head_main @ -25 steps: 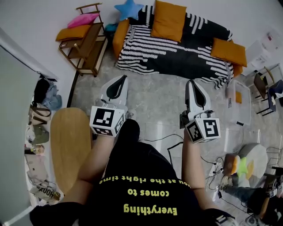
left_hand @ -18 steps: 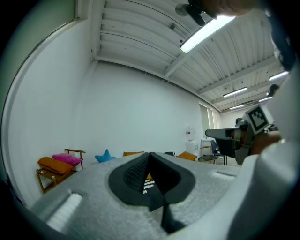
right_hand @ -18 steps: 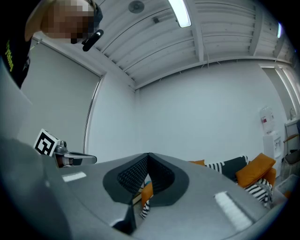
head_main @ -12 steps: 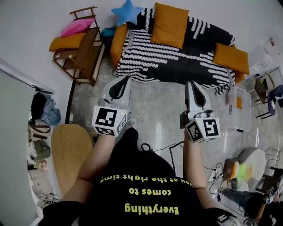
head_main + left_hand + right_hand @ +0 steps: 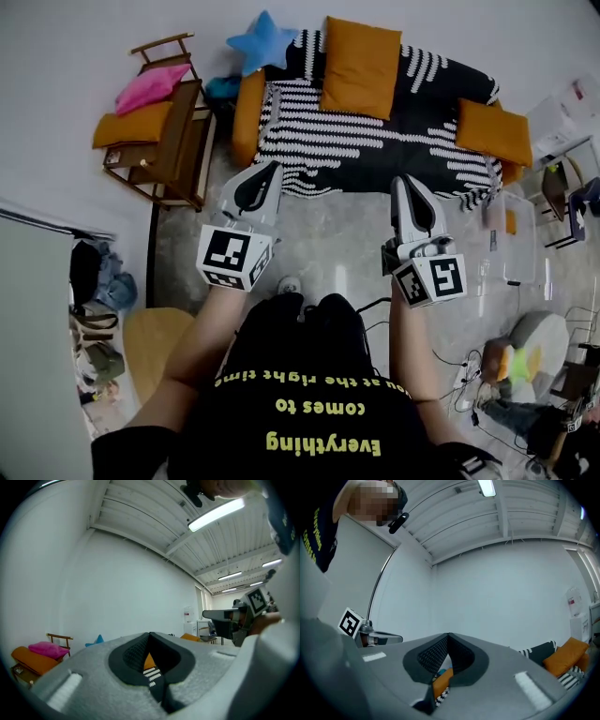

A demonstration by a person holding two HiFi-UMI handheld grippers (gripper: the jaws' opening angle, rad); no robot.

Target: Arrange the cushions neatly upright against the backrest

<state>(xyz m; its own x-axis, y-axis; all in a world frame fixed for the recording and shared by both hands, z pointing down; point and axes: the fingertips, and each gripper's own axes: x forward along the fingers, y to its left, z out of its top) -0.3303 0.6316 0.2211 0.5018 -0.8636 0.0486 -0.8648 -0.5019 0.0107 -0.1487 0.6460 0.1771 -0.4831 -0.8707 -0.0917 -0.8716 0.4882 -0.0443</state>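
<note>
A sofa [image 5: 375, 141] under a black-and-white striped cover stands ahead in the head view. One orange cushion [image 5: 360, 52] leans on its backrest. Another orange cushion [image 5: 495, 131] lies flat at its right end, and an orange bolster [image 5: 247, 101] sits at its left end. A blue star cushion [image 5: 262, 39] rests at the back left corner. My left gripper [image 5: 267, 169] and right gripper [image 5: 409, 180] hover over the floor before the sofa's front edge, both shut and holding nothing. In the left gripper view the left gripper [image 5: 150, 634] points at the sofa, and the right gripper [image 5: 448, 634] does likewise in its view.
A wooden chair [image 5: 178, 141] left of the sofa carries a pink cushion [image 5: 150, 86] and an orange one [image 5: 129, 124]. A round wooden table [image 5: 150, 347] is at my left. A clear box [image 5: 511, 230], cables [image 5: 459, 370] and clutter lie on the floor at right.
The sofa and chair have slid down and nearer in the head view as the person walks toward them. The round table has dropped behind at left. Both grippers stay shut.
</note>
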